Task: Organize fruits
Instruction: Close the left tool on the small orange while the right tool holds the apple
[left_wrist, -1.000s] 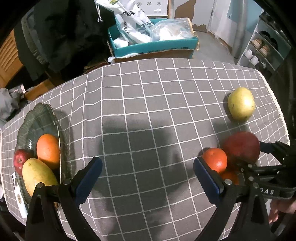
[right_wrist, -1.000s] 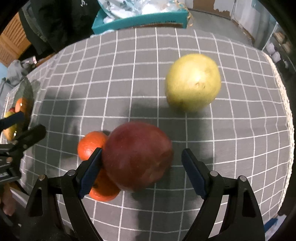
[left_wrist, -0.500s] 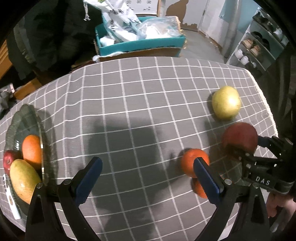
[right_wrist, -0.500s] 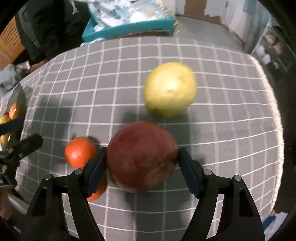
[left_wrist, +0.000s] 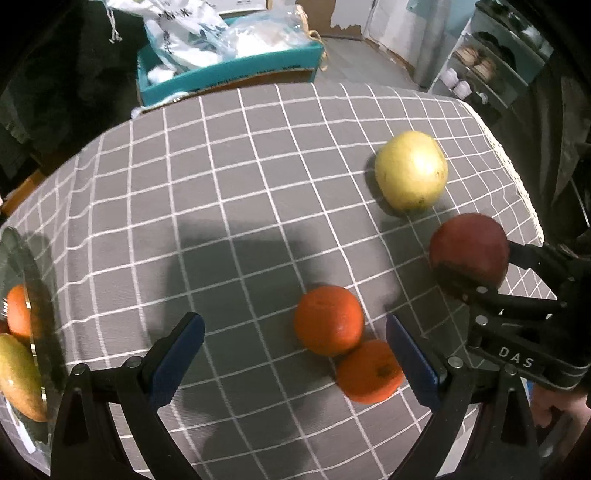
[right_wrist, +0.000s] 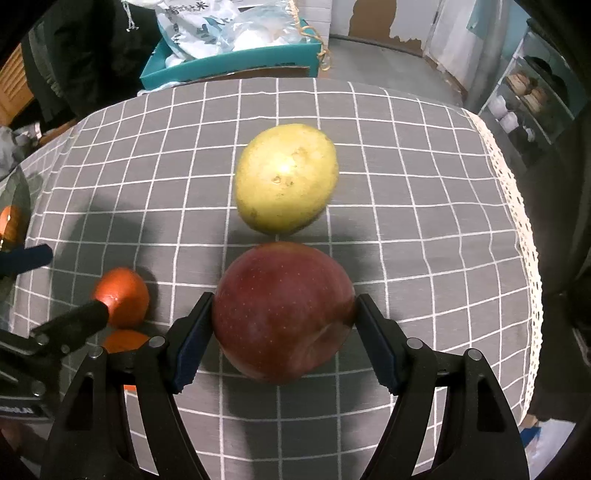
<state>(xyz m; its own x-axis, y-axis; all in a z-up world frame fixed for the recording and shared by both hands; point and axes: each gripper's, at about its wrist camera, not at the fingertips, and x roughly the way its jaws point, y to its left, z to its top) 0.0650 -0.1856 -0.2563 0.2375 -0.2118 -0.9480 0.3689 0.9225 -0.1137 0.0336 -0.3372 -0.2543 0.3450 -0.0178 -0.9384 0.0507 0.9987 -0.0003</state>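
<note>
Now: red apple clamped, oranges waiting

Right gripper (right_wrist: 283, 328): jaws closed on both flanks of red apple (right_wrist: 282, 312). Just beyond those jaws, yellow pear (right_wrist: 286, 179) on checked desk (right_wrist: 424, 229). Left gripper (left_wrist: 293, 354): jaws wide apart, gripping nothing. Between them, two oranges (left_wrist: 328, 319) touching each other on the cloth. Far outside the left jaw, glass plate (left_wrist: 33, 280) with more fruit.

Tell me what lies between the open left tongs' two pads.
Two oranges: the farther orange sits in the gap, and the nearer orange touches it beside the right-hand pad of the left tongs. The left wrist view shows this.
</note>
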